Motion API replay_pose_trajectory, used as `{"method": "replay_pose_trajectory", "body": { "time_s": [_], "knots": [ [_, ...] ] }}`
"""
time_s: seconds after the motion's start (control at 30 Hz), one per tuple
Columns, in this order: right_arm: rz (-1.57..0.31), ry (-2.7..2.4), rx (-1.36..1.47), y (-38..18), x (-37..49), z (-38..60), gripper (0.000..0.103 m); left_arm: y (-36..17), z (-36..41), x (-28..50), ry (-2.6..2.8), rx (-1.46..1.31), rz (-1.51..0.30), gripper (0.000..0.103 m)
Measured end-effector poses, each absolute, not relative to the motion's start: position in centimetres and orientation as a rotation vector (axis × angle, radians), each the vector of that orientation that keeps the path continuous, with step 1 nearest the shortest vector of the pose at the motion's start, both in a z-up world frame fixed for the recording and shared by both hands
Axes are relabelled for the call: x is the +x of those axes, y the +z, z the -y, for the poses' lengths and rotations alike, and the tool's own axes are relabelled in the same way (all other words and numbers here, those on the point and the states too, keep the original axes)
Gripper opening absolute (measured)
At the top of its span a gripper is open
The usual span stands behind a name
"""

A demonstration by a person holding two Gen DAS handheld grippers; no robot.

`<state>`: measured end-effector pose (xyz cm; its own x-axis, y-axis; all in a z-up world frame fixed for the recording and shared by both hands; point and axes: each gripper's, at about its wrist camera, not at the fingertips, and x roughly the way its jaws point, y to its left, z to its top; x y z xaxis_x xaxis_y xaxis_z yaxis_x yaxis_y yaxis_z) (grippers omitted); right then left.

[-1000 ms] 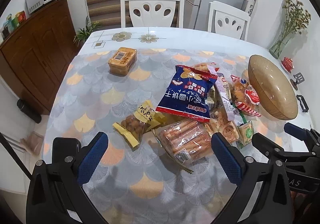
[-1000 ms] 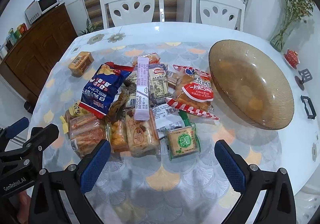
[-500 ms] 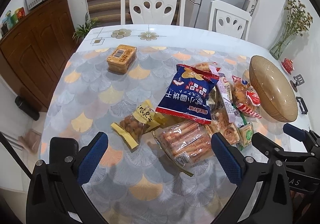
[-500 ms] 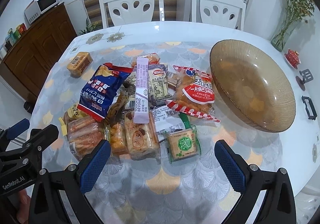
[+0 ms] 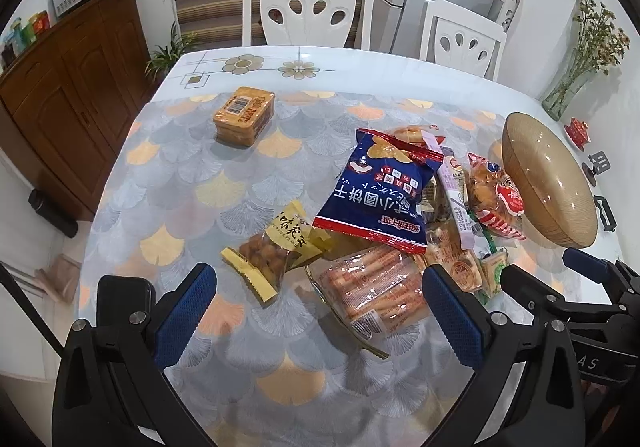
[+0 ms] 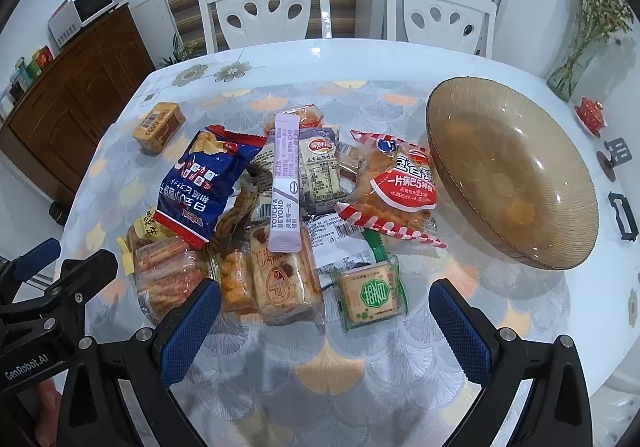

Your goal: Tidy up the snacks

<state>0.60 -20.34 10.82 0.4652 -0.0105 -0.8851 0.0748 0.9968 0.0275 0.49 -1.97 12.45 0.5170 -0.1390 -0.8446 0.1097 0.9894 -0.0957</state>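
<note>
Just ahead of right gripper: green packet.

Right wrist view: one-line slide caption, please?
Open right gripper above a pile of snack packets beside an empty amber glass bowl on the table.

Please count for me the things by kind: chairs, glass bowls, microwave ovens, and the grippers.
White chairs: 2
Amber glass bowl: 1
Microwave oven: 1
Grippers: 2, left gripper, right gripper
Total: 6
</note>
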Motion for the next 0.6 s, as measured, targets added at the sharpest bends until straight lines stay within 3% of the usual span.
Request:
{"method": "replay_pose_trajectory", "body": {
  "time_s": [0.6],
  "knots": [
    [-1.104,-0.056,0.071,10.3,1.4,20.3,0.103,12.1,0.1,1.7,-0.095,-0.047,-1.023,0.102]
  ]
}}
